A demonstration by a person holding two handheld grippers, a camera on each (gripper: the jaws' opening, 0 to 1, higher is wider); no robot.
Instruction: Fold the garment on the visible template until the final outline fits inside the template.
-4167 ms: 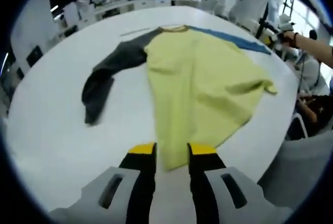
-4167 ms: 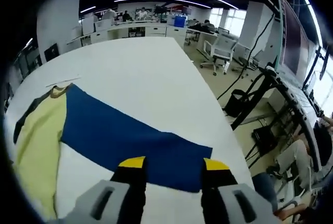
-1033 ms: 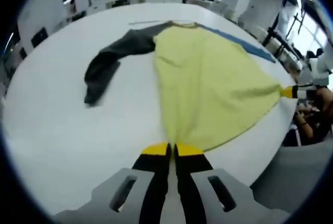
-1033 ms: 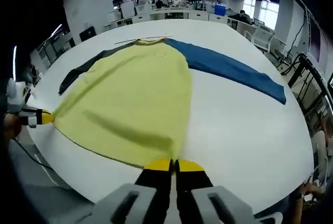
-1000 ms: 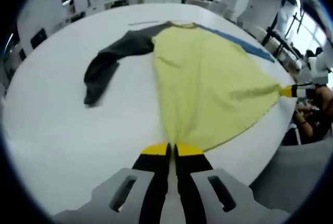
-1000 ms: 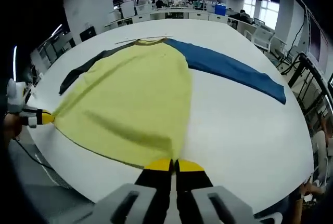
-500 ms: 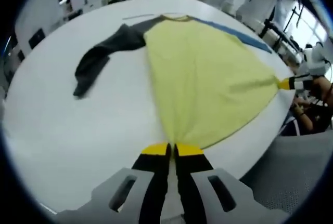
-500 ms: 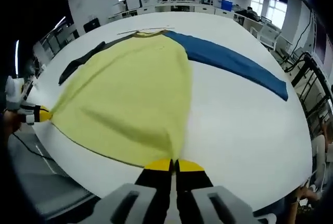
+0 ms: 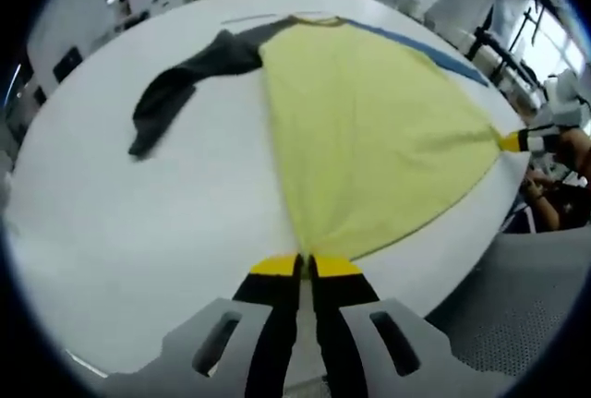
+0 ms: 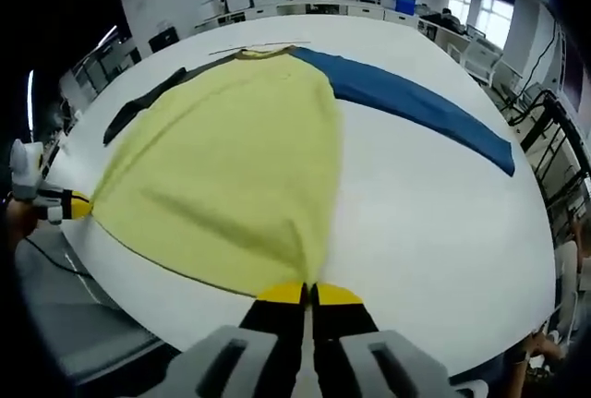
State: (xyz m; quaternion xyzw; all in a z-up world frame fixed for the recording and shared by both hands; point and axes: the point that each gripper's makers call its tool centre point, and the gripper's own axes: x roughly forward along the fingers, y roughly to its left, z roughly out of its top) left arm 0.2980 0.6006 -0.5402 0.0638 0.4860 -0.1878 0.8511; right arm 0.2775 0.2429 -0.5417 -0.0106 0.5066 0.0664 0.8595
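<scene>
Plain yellow garment — no readable writing

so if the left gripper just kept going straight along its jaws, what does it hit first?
The yellow shirt body that the left gripper is already shut on. Going on, it would run up over that cloth on the white table towards the collar. Depth is hard to judge.

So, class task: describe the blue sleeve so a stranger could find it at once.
Start at the big white table and the yellow garment spread across it. From the collar end, two sleeves run out to opposite sides. The blue sleeve lies long, flat and straight on the bare table, while the dark grey sleeve on the other side is bent and rumpled.
</scene>
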